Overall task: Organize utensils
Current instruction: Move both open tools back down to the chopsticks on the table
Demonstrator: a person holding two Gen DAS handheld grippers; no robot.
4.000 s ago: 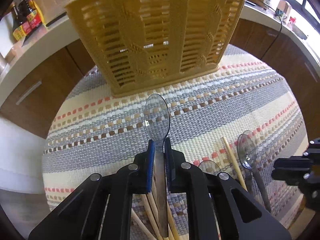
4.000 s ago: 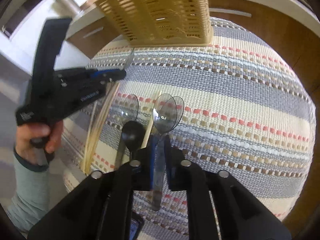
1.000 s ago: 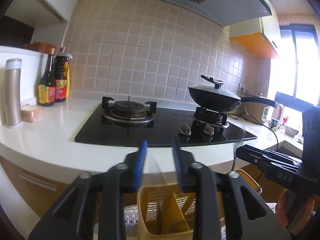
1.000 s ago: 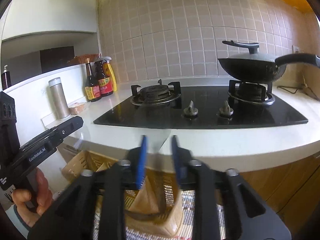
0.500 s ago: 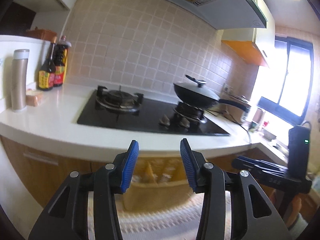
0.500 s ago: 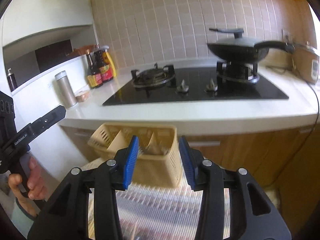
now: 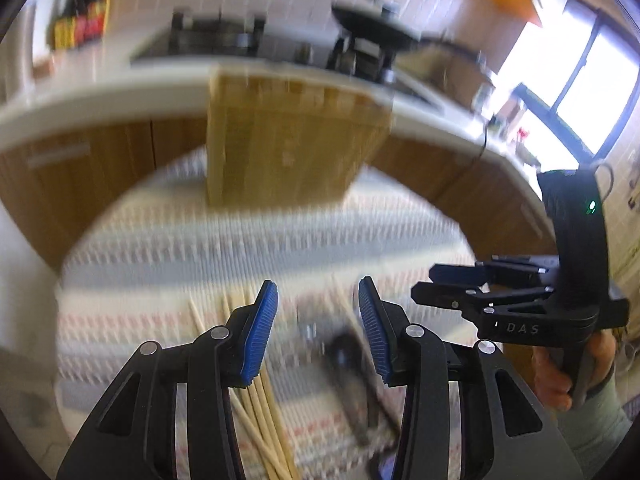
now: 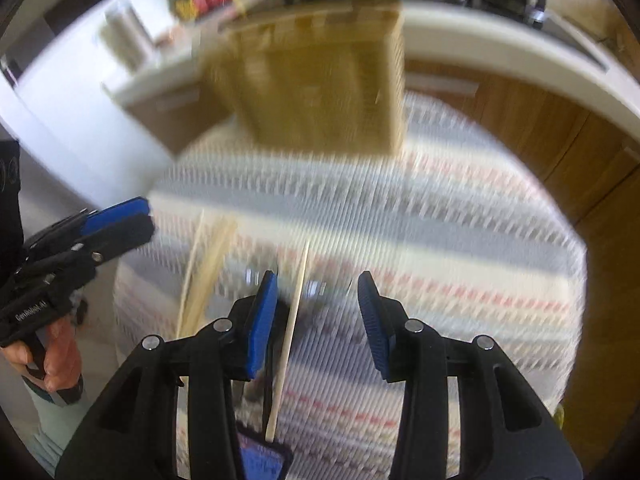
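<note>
Both views are motion-blurred. The yellow slotted utensil basket [image 7: 288, 148] stands at the far side of the striped round mat [image 7: 200, 248]; it also shows in the right wrist view [image 8: 324, 88]. My left gripper [image 7: 318, 320] is open and empty above wooden chopsticks [image 7: 260, 408] and a dark spoon [image 7: 352, 384] on the mat. My right gripper [image 8: 316, 312] is open and empty above a single chopstick [image 8: 290, 332]; more chopsticks [image 8: 204, 272] lie to its left. Each gripper shows in the other's view: the right gripper [image 7: 452, 286] and the left gripper [image 8: 120, 220].
A white counter [image 7: 104, 92] with a gas stove [image 7: 216, 36] and a wok [image 7: 372, 20] runs behind the mat, above wooden cabinets [image 8: 532, 128]. Sauce bottles [image 7: 80, 12] stand at the back left. A dark blue-topped object [image 8: 260, 460] lies below the right gripper.
Both grippers released their spoons at the basket, opened wide and have swung down from the stove view toward the mat and the loose utensils.
</note>
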